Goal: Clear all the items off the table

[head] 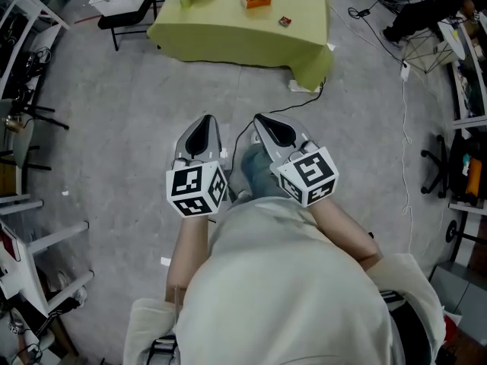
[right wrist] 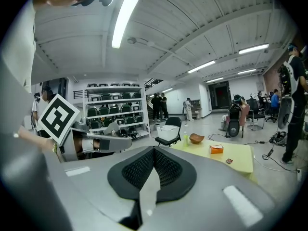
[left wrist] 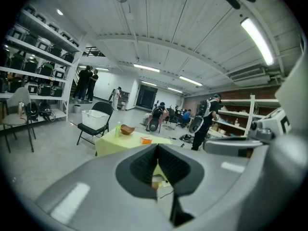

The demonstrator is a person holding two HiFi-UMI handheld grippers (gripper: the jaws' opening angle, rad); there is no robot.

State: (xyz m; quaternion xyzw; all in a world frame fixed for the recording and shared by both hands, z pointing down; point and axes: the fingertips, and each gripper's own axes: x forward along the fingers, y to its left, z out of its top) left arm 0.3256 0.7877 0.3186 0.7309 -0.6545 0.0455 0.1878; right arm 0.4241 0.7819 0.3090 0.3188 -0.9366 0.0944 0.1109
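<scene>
Head view shows the left tool [head: 203,120] and right tool [head: 261,119] closed, empty, well short of the table [head: 228,33].

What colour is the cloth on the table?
The tablecloth is a pale yellow-green; the head view shows it best.
</scene>
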